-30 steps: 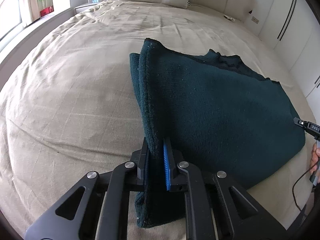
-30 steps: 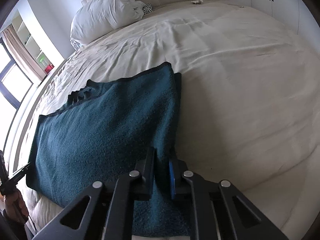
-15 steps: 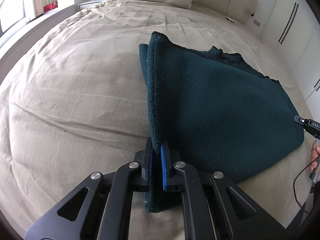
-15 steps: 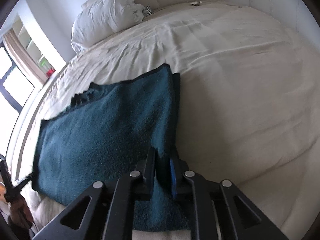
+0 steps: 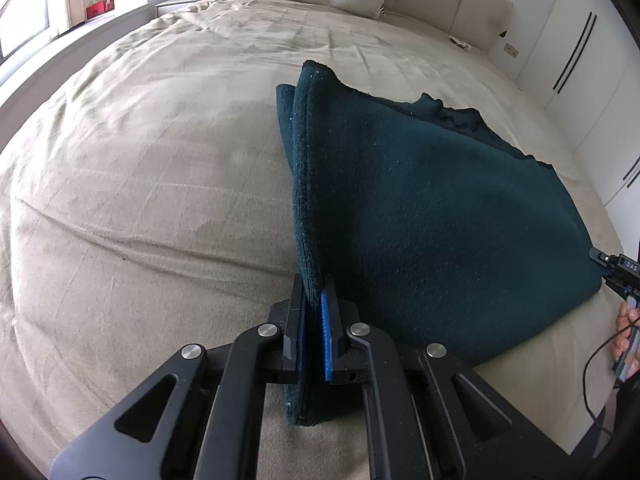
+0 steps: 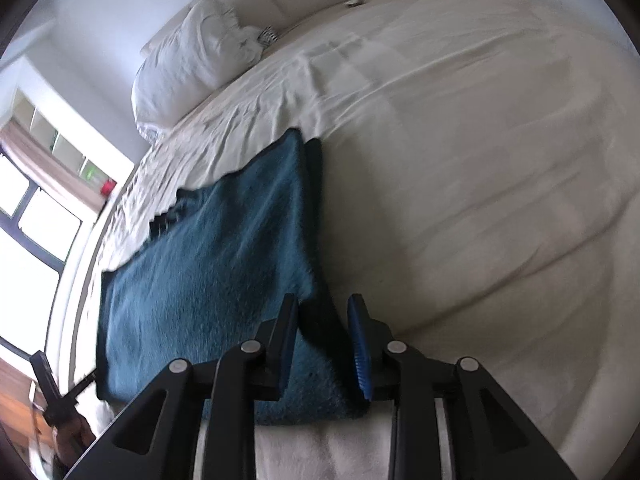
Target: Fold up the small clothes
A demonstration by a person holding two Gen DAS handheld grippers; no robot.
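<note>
On the beige bed (image 5: 160,184), the dark teal knit garment (image 5: 440,216) lies folded double. The right gripper (image 6: 326,344) has just been opening; its jaws now stand apart around the near corner, no longer pinching it, so that side looks released. The left gripper (image 5: 314,328) stays clamped on its raised edge. White pillows (image 6: 192,68) lie well apart; nothing blocks the next fold.

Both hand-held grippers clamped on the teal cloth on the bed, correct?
Only the left hand-held gripper is clamped on the cloth. The right wrist view shows the right hand-held gripper open, its jaws just parted, cloth edge loose between them.
</note>
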